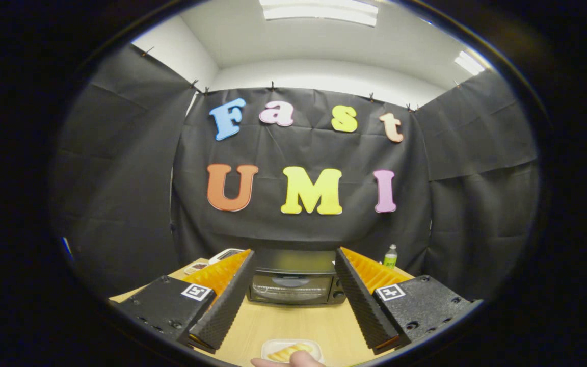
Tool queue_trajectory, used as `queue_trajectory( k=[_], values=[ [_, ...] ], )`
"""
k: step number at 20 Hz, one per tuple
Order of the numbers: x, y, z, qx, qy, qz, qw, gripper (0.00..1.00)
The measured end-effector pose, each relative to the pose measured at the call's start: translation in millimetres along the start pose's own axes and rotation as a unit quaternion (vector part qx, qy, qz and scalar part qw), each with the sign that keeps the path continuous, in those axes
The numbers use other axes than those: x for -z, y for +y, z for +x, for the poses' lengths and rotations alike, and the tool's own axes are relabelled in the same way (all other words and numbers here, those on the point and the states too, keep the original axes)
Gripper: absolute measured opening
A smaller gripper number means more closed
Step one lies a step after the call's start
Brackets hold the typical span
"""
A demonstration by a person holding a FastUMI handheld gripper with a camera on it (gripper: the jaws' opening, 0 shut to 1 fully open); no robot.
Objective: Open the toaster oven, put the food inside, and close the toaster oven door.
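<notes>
jaws apart, empty | bare table (293, 323) ahead to toaster oven (293, 283) | door shut

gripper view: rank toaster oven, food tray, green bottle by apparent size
1. Toaster oven, door shut, beyond the open jaws of the gripper: largest.
2. Food tray, on the table nearest the camera, so nearness inflates it.
3. Green bottle, beside the oven at the back: smallest; distance shrinks it.

Smooth pale wood-look desk (293, 323); glossy black toaster oven with glass door (293, 285); clear plastic food tray (290, 349); open gripper (293, 298) with ribbed, matt fingers (224, 306); green plastic bottle (390, 256).
</notes>
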State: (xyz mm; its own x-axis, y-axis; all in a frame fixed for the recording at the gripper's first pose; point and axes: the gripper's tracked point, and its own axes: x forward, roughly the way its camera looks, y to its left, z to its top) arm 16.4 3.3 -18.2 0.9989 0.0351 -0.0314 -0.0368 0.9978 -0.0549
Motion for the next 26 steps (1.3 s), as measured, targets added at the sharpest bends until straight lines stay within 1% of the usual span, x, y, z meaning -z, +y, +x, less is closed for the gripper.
queue_trajectory(
  k=[2,4,9,12,14,16,18,20,23,26],
  values=[
    [11.8,-5.1,7.1,0.003,0.014,0.0,1.0,1.0],
    [18.3,-7.3,12.0,0.0,0.023,0.013,1.0,1.0],
    [32.0,-26.5,26.2,0.014,0.027,0.035,0.999,1.0],
    [42.9,-28.7,46.1,0.013,0.039,0.044,0.998,1.0],
    [48.3,-28.7,68.1,0.006,0.044,0.044,0.998,1.0],
    [52.0,-21.6,96.1,-0.009,0.043,0.037,0.998,1.0],
    [70.5,-16.6,125.6,-0.018,0.065,0.023,0.997,1.0],
    [91.3,-16.4,154.2,-0.012,0.097,0.011,0.995,1.0],
    [120.3,-4.0,198.3,-0.019,0.124,0.03,0.992,1.0],
    [150.3,7.4,233.8,-0.037,0.15,0.064,0.986,1.0]
  ],
)
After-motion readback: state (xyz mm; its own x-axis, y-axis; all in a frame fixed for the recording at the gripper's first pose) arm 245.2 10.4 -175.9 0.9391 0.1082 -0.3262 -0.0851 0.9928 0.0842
